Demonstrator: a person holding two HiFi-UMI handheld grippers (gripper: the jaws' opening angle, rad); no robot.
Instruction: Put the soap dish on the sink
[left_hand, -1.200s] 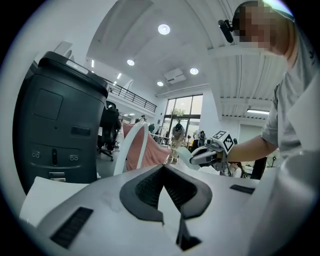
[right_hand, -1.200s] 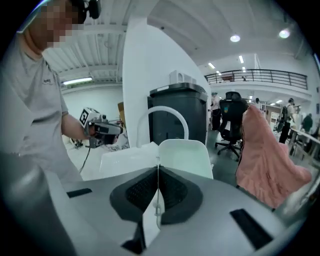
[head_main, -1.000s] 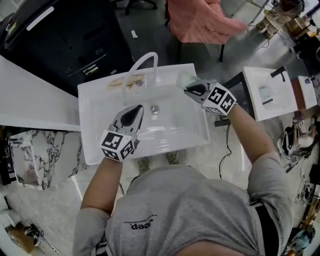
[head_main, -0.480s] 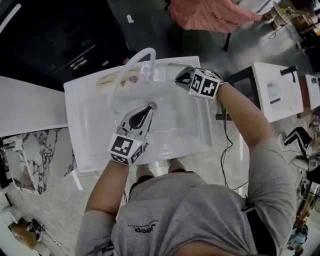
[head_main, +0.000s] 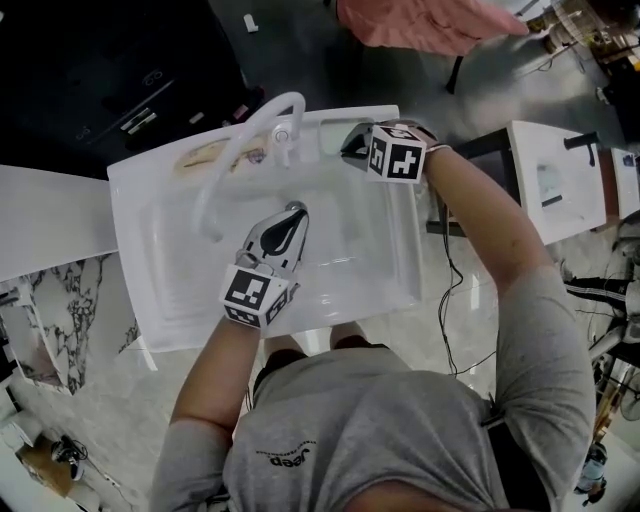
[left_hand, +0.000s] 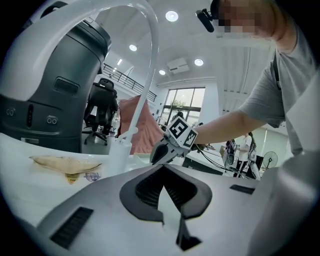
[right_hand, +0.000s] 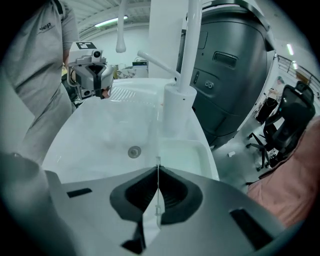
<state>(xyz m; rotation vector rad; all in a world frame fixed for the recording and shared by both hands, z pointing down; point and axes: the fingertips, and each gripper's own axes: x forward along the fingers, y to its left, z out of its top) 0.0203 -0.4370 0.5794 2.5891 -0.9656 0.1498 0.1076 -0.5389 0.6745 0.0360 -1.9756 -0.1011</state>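
The white sink (head_main: 150, 290) fills the middle of the head view. My right gripper (head_main: 352, 140) is over its back right ledge, beside the tap, pointing steeply down. It is shut on the thin rim of a clear soap dish (right_hand: 182, 152), whose tray lies low over the ledge right of the tap's base; contact with the ledge cannot be told. In the left gripper view the right gripper (left_hand: 159, 154) shows past the tap. My left gripper (head_main: 293, 212) hangs over the basin near the drain (right_hand: 133, 151), fingers together and nothing held.
A tall curved white tap (head_main: 250, 135) stands at the middle of the back ledge. A flat tan sachet (head_main: 210, 155) lies on the ledge left of it. A second small sink (head_main: 555, 180) stands at the right, a dark cabinet (head_main: 120, 80) behind.
Both grippers have come down. The right one carried the dish to the back right ledge and tipped downward. The left one moved over the basin toward the drain.
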